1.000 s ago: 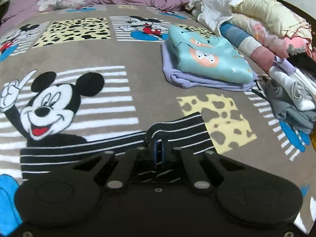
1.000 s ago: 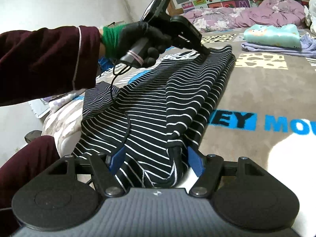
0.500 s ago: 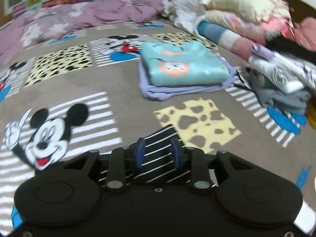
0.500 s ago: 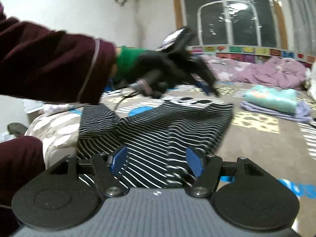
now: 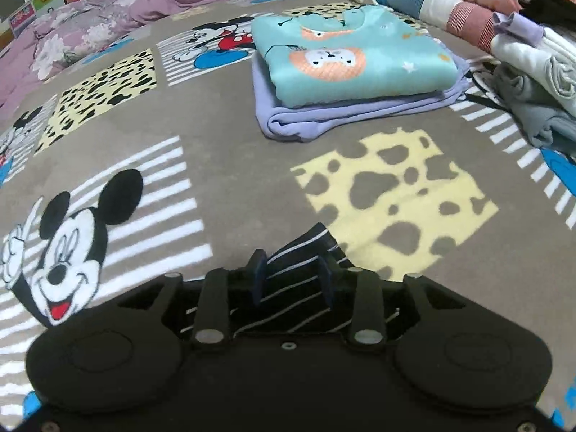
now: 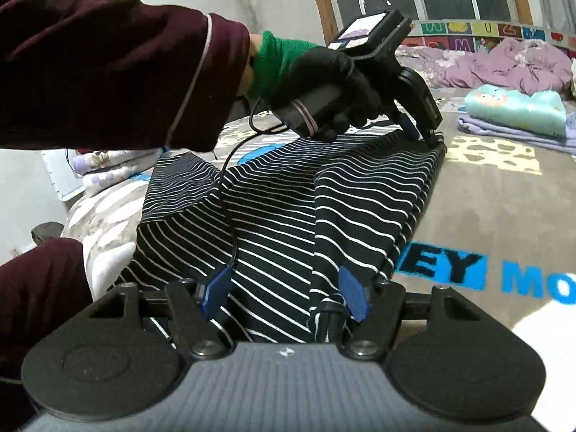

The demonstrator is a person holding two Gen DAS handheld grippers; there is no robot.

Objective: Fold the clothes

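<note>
A black garment with thin white stripes (image 6: 288, 201) lies folded lengthwise on the Mickey Mouse blanket (image 5: 223, 136). Its far corner (image 5: 306, 252) lies between the fingers of my left gripper (image 5: 292, 277), which is open and low over it. From the right wrist view the left gripper (image 6: 421, 129) is at the garment's far end, its fingertips touching the cloth. My right gripper (image 6: 284, 295) is open over the near end, with cloth between its blue pads.
A folded teal top on a folded lilac garment (image 5: 352, 68) lies further up the bed. A pile of unfolded clothes (image 5: 522, 57) runs along the right side. A purple quilt (image 5: 118, 25) lies at the head. The person's maroon sleeve (image 6: 108, 82) fills the left.
My left gripper has opened and let go of the striped corner, which now lies on the blanket. Both grippers lifted and came back down. My right gripper stays open.
</note>
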